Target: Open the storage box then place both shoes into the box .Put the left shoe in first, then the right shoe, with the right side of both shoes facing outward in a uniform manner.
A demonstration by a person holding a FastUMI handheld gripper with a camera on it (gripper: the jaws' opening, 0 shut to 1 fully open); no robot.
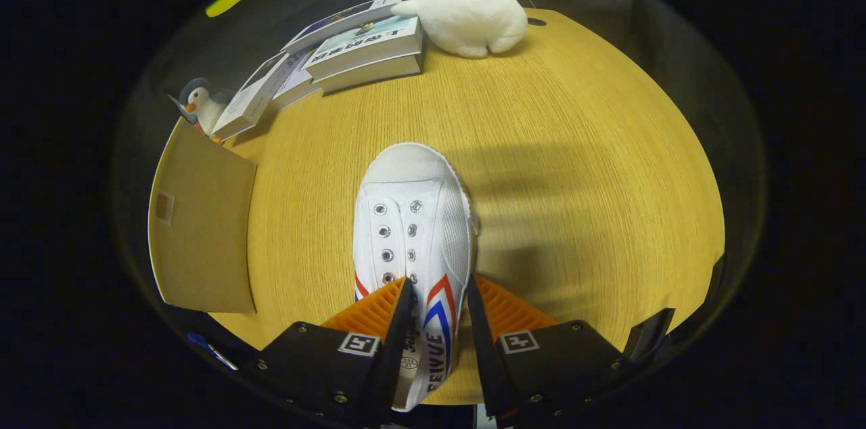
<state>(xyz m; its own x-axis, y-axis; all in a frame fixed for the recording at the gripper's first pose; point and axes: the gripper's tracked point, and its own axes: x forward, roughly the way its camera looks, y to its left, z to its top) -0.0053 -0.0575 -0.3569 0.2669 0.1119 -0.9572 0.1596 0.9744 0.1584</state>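
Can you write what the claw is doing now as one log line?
claw: shut on white shoe | shoe: toe pointing ahead | box: beside it

**The rig up close**

The gripper (pixel 438 290) has two long, narrow fingers set on blocky dark housings. Ribbed panels flank the outer sides. Each housing carries a square black-and-white marker tag and small round screws along its edges.

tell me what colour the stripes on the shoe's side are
Red and blue chevrons on the white shoe, clearest in the gripper view.
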